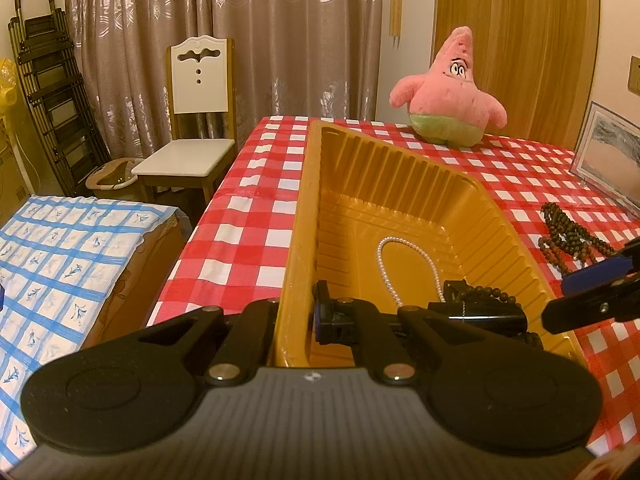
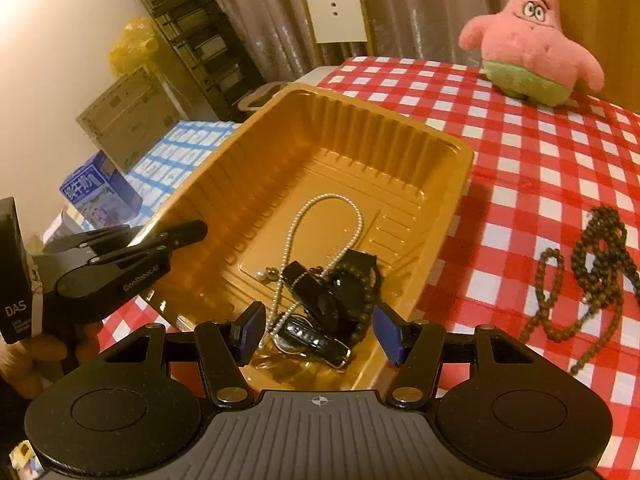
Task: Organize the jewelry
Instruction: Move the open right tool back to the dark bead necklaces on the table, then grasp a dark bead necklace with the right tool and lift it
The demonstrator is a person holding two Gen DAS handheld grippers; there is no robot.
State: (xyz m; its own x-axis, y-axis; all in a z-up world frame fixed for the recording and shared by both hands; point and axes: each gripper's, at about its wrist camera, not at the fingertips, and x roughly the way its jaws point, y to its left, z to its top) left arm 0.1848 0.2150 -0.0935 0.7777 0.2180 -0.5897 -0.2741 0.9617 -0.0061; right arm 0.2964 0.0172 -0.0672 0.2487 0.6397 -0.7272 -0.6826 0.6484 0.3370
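One string of brown beads (image 2: 588,276) lies on the red checked cloth (image 2: 520,160), at the right of the frame, outside the gold tray (image 2: 460,152). The right gripper (image 2: 320,330) hangs over the tray's near end, fingers apart and empty. The left gripper (image 1: 294,316) pinches the tray's left wall, which should keep it steady. I think the right one should go to the beads next, grab a thick bunch, and lift slowly.

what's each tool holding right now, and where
The left tool grips the gold tray by its side wall. The right tool is open, holding nothing.
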